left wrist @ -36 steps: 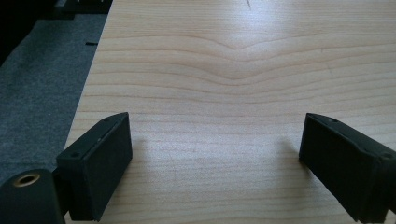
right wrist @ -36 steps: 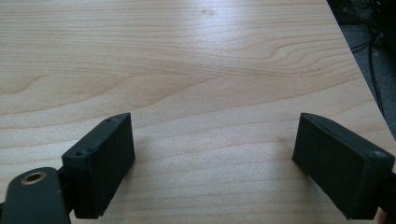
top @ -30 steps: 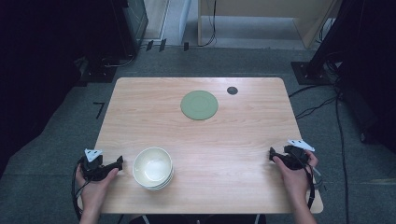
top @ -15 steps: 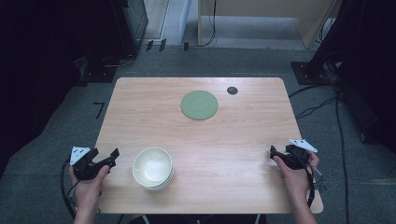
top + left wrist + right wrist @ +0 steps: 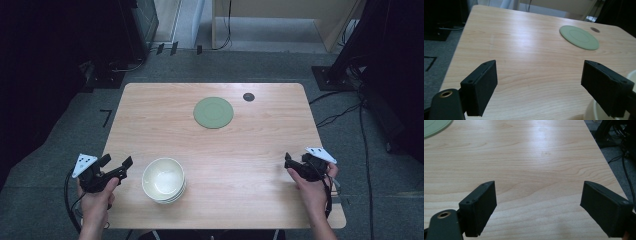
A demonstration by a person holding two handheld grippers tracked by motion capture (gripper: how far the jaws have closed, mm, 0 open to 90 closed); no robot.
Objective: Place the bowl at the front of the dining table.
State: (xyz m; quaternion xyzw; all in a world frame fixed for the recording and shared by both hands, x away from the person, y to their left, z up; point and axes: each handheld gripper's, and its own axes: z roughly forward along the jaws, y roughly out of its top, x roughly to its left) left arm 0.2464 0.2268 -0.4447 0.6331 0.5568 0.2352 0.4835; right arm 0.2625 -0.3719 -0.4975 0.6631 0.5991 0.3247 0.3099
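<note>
The bowls (image 5: 163,180) are sitting stacked at the near left of the desk (image 5: 260,145), just right of the left tongs (image 5: 116,166), which are standing open with nothing between the jaws and pointing toward the stack. The right tongs (image 5: 291,164), also gaping empty, are hovering well apart at the near right, so the left hand is lying much nearer. The green plate (image 5: 213,112) is resting far off, beyond the bowls.

The worktop (image 5: 250,150) is light wood with a wavy brown grain. The stacked bowls (image 5: 163,180) are cream white. The plate (image 5: 213,112) is sage green with a faint ring pattern. Each gripper is black: left gripper (image 5: 119,167), right gripper (image 5: 291,163).
</note>
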